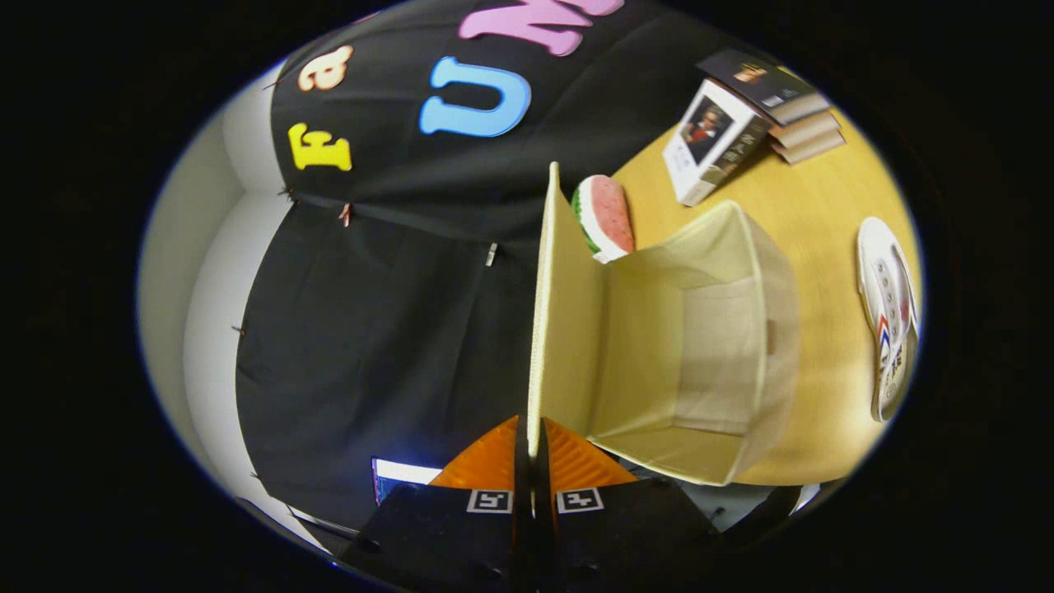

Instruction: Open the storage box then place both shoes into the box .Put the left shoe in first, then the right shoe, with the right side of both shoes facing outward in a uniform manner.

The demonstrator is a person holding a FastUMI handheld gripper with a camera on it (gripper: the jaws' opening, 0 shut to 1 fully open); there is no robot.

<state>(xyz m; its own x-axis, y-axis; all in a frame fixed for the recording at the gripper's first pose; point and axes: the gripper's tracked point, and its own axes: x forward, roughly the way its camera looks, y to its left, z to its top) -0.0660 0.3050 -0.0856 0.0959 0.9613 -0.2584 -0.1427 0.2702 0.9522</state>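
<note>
- Gripper view: the camera is rolled sideways, so the wooden table (823,247) stands as a vertical plane on one side and the black cloth wall (387,313) takes up the other.
- Gripper (532,441): the two fingers are clenched on the edge of the storage box lid (568,329). The thin panel runs straight out from between the fingertips, and both press on it with no gap visible.
- Storage box (725,346): a cream fabric box resting on the table, just ahead of the fingers and to one side of them. Its mouth is open and the interior walls and bottom are visible. No shoe lies inside.
- Lid: cream, flat and stiff. It is swung away from the box opening and stands roughly square to the mouth, attached along one edge of the box.
- Shoe (888,317): a white sneaker with white laces and red and blue markings lies on the table beyond the box, apart from it. Whether it is the left or the right shoe cannot be determined.
- Watermelon slice toy (605,216): sits on the table just behind the lid, near the rear corner of the box.
- Books (753,123): a small stack lies on the table well beyond the box, with one white book leaning against the stack.
</note>
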